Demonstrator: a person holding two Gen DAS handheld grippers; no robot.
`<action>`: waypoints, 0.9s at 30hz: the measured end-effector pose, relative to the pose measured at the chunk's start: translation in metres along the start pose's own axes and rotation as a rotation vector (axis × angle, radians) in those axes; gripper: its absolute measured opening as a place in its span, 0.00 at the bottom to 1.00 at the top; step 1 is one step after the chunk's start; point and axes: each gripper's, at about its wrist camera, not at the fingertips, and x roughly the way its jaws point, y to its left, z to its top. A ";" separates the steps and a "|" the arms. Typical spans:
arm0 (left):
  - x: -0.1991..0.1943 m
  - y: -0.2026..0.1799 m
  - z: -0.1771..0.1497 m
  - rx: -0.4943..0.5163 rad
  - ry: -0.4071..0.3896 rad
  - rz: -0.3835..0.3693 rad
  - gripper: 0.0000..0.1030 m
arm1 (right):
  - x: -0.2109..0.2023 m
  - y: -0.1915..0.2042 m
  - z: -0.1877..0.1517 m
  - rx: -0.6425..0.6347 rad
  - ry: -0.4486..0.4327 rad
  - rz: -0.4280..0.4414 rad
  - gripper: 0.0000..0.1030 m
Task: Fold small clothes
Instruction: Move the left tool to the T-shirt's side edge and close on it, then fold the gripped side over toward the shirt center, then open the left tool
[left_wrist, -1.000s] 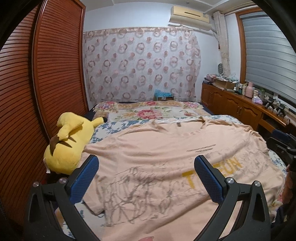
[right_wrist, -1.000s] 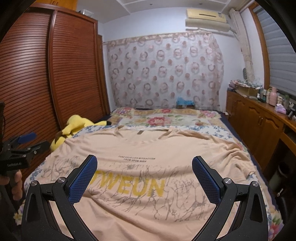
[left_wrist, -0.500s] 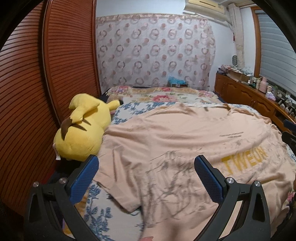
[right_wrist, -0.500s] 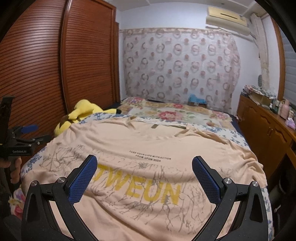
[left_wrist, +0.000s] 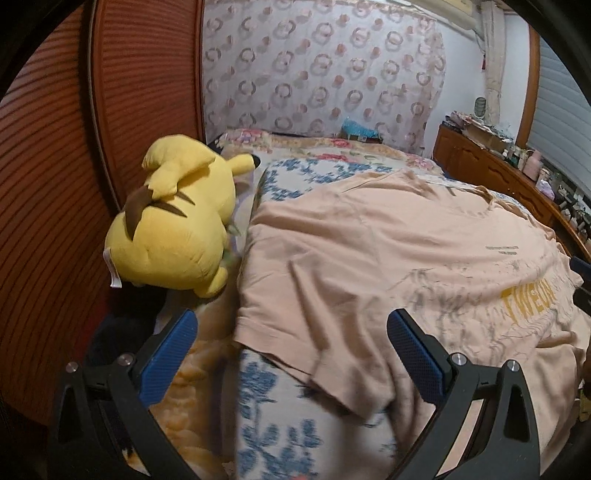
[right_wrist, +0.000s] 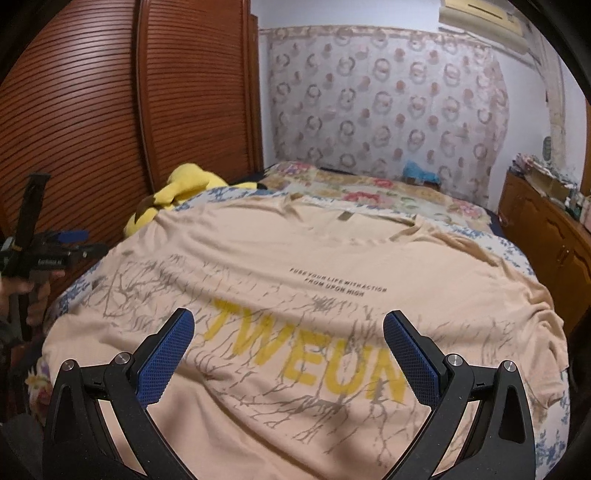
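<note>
Floral-quilted bed (left_wrist: 288, 173) carries a peach printed cotton T-shirt (right_wrist: 295, 266) spread flat, collar toward its far edge; the left gripper (left_wrist: 291, 345), jaws released and empty, sits nearest the left sleeve (left_wrist: 295, 332), while the right gripper (right_wrist: 288, 347) gapes mid-chest.

The left gripper (left_wrist: 291, 343) hovers with its jaws spread wide, gripping nothing. The right gripper (right_wrist: 288, 345) is likewise wide apart and empty.

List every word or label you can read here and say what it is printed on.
"TWEUN": yellow letters on the T-shirt.
"FUSE YOUR LIFE WITH ACTION / FROM UPON HIGH": small black print above it.
Lettering on the left gripper body: too blurred.
Plush toy tag: no readable text.
</note>
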 end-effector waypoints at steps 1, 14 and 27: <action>0.003 0.004 0.001 -0.006 0.013 -0.010 0.94 | 0.001 0.001 0.000 -0.004 0.003 0.003 1.00; 0.027 0.028 -0.003 -0.053 0.120 -0.113 0.38 | 0.020 0.019 0.014 -0.073 0.044 0.054 1.00; 0.004 0.022 0.016 0.047 0.034 -0.033 0.00 | 0.026 0.024 0.008 -0.081 0.065 0.073 1.00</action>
